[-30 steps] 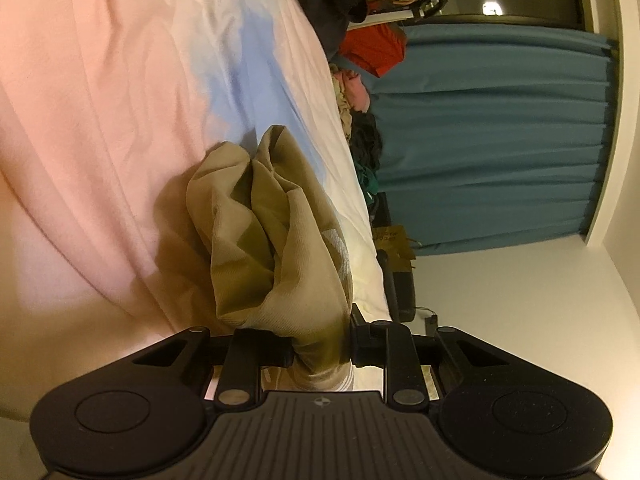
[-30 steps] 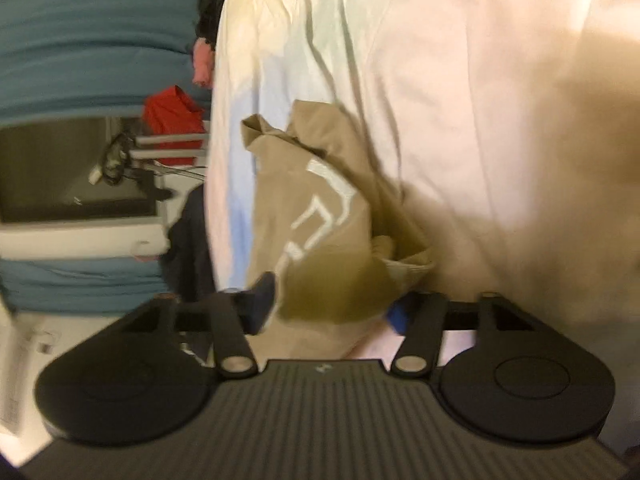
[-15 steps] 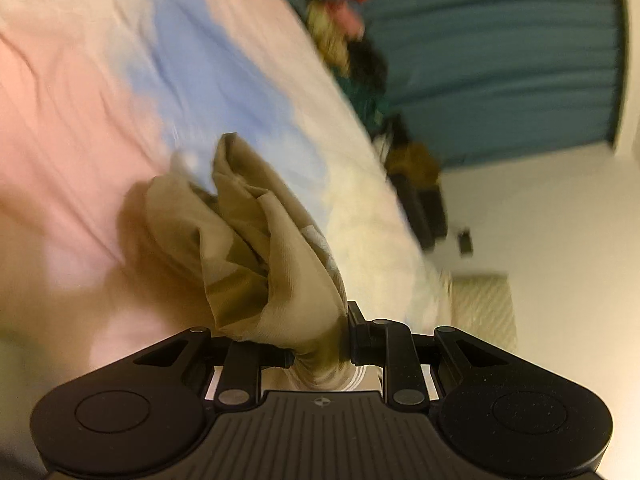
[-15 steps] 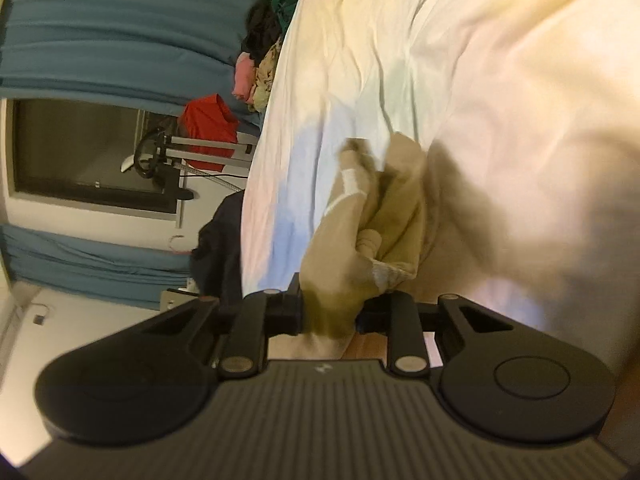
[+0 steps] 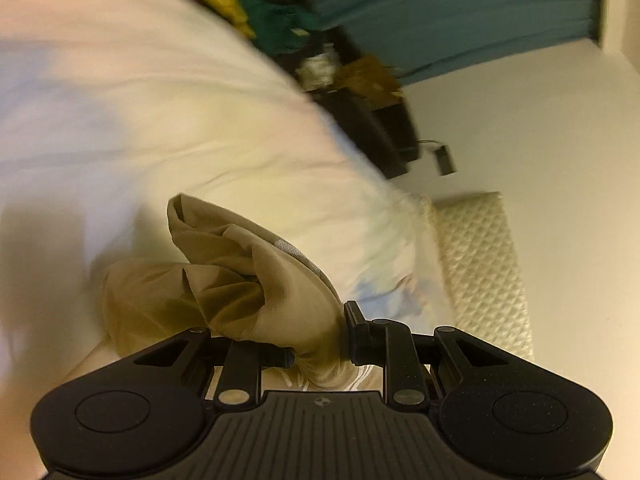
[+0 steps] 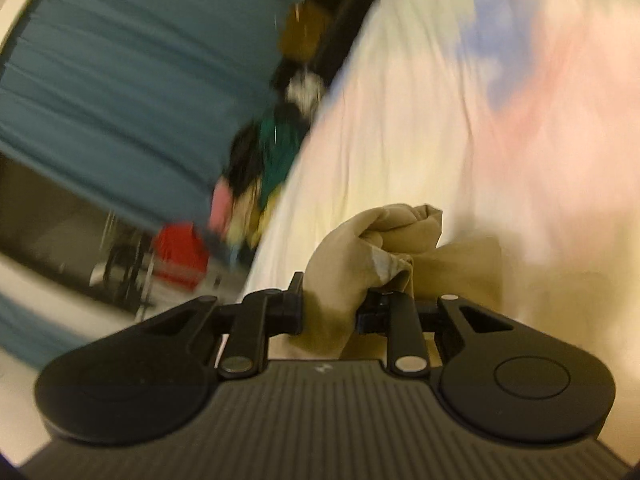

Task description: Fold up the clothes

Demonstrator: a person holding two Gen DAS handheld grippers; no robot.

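Note:
A khaki garment (image 5: 248, 280) with a pale printed patch hangs bunched over the pastel bedsheet (image 5: 160, 112). My left gripper (image 5: 320, 344) is shut on one bunch of its cloth, which bulges up and to the left of the jaws. In the right wrist view the same khaki garment (image 6: 384, 256) is pinched in my right gripper (image 6: 332, 312), shut on a thick fold. The rest of the cloth trails to the right over the bedsheet (image 6: 500, 120). Both views are motion-blurred.
Teal curtains (image 5: 460, 12) hang beyond the bed. A heap of clothes (image 6: 260, 168), among them green, pink and red pieces, lies along the bed's far edge. A quilted pale cushion (image 5: 484, 264) stands against the white wall (image 5: 560, 140). A dark box (image 5: 376, 128) sits beside the bed.
The right gripper's jaws closed on the khaki garment. Both grippers rose and swung with the cloth, so the room view shifted; the garment now hangs more bunched.

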